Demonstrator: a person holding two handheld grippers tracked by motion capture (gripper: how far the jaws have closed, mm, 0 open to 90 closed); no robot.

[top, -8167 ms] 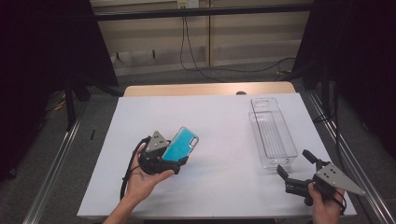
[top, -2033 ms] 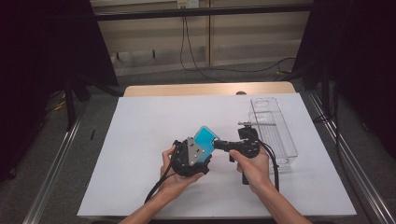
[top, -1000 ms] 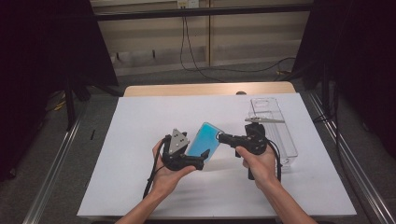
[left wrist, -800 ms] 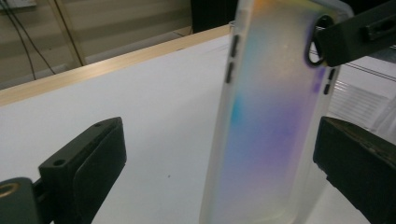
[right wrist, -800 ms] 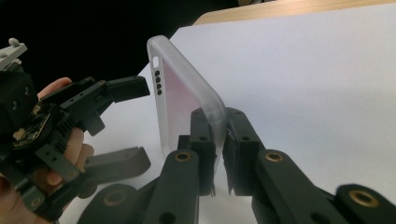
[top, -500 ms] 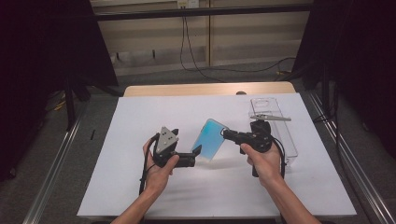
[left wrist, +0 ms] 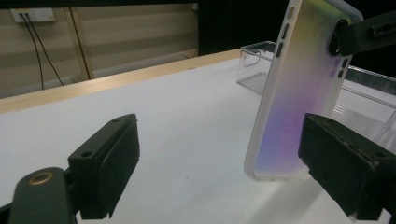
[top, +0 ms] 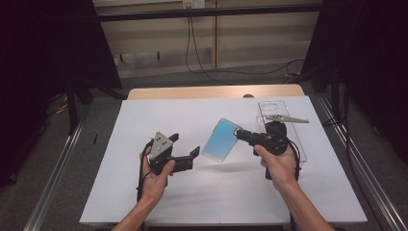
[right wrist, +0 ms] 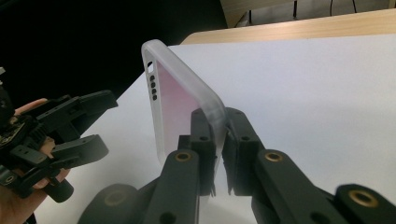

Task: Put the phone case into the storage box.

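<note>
The phone (top: 221, 140) in its frosted case is being held up off the white tabletop (top: 144, 115), tilted, with one upper corner being pinched between the right tongs (top: 239, 133), whose jaws are being pressed together on the case edge, as is being shown plainly in the right gripper view (right wrist: 187, 112). The left tongs (top: 195, 153) are being kept apart and empty just beside the phone's lower end; their jaws have just been closing a little, with nothing being gripped between them, though in the left gripper view the phone (left wrist: 299, 93) is being seen close against the right-hand jaw. A hand-over is judged to be what is being finished here: the phone is now being carried by the right tongs alone. What is being called for next is probably a steady carry towards the clear plastic case (top: 281, 122) lying on the tabletop behind the right hand (top: 276, 161), with the grip on that single corner being kept firm, since the phone is being held by very little and could be swung or slipped. The left tongs are being left close enough to be knocked by the phone's lower edge, so room should be made there. The left hand (top: 156, 173) is being rested low over the tabletop. Beyond the far edge, a wooden strip (top: 211, 91) and trailing wall cables (top: 197, 48) are being seen, well apart from the work.
</note>
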